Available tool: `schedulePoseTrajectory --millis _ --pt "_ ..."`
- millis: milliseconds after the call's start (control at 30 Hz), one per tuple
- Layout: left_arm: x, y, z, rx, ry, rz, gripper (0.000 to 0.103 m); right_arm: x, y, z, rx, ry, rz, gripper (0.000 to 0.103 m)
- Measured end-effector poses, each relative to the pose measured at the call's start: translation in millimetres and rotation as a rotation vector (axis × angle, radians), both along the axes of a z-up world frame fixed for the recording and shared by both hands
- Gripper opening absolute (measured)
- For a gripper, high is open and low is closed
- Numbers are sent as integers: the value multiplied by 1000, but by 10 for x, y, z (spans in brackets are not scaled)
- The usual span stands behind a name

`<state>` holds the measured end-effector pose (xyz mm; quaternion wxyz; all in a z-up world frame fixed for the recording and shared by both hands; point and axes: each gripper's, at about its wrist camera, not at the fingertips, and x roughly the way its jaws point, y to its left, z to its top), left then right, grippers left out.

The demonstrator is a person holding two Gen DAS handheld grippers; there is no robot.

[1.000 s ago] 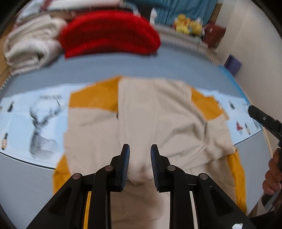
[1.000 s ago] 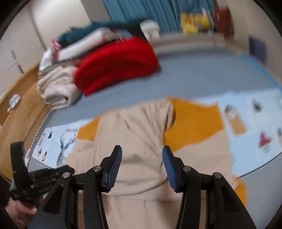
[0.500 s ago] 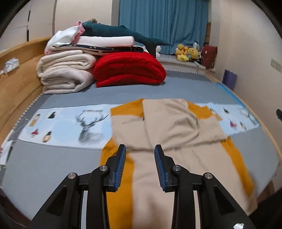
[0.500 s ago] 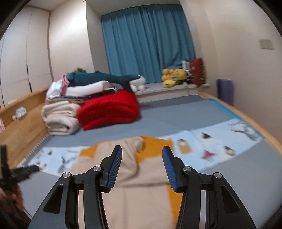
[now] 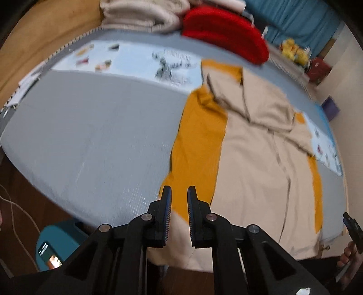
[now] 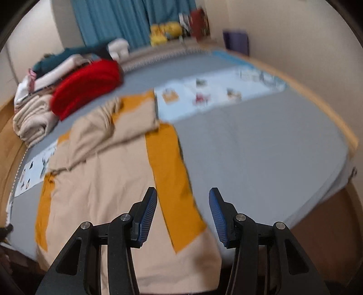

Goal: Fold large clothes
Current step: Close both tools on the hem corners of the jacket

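Note:
A large beige garment (image 5: 261, 170) with orange side panels (image 5: 199, 140) lies spread flat on the grey bed (image 5: 90, 136), its hem hanging over the near edge. My left gripper (image 5: 179, 199) hovers over the garment's near left corner. Its jaws are closing, with a narrow gap and no cloth pinched between them. In the right wrist view the same garment (image 6: 102, 181) shows its right orange panel (image 6: 168, 163). My right gripper (image 6: 183, 199) stands open above that near right corner, holding nothing. The right gripper's tip (image 5: 351, 227) and a hand (image 5: 349, 256) show at the edge of the left wrist view.
A red folded blanket (image 5: 224, 29) and beige folded blankets (image 5: 140, 11) are stacked at the head of the bed. A pale blue printed strip (image 6: 215, 93) crosses the mattress. A teal stool with a phone (image 5: 54, 245) stands on the floor near the left corner.
Both grippers have swung apart, the left toward the garment's near left corner, the right toward its near right corner, and now tilt downward. The left jaws have narrowed.

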<state>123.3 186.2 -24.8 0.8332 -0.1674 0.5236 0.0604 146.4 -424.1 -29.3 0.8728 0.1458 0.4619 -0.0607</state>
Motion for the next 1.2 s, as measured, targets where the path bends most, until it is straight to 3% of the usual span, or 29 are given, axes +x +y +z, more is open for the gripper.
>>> schedulePoseTrajectory --millis 133,267,300,367,400,633,767,800,867,900,933,1000,1100,1200 --pt "63 -46 -347 3 45 -43 15 126 -35 -348 3 122 -5 49" --pt "151 1 -735 -23 156 21 18 215 -60 -691 32 251 -17 49" --pt "168 -1 -758 -20 163 20 22 246 -58 -756 29 271 -18 49" --pt "193 -10 -843 7 196 22 43 256 -71 -867 15 312 -21 49" --pt "208 -2 -885 17 216 26 44 263 -71 -926 7 332 -23 49" --pt "221 18 -1076 14 268 30 44 285 -62 -1198 -18 442 -20 49" --pt "209 -46 -1117 59 273 -5 43 279 -38 -1260 -32 465 -15 52" --pt "206 -62 -1116 65 271 -14 39 272 -30 -1264 -35 465 -12 52" --pt "199 -97 -1104 69 265 -34 15 276 -11 -1268 -34 460 -3 52" --pt "187 -110 -1086 56 256 -45 10 309 4 -1269 -33 452 3 48" --pt "171 -121 -1055 53 245 -50 8 298 15 -1244 -31 435 7 29" --pt "143 -141 -1007 64 230 -59 7 266 16 -1183 -12 393 10 7" --pt "108 -141 -1023 56 241 -63 8 231 26 -1103 -6 354 18 5" --pt "117 -121 -1080 62 269 -54 15 218 14 -1144 -2 380 7 7"
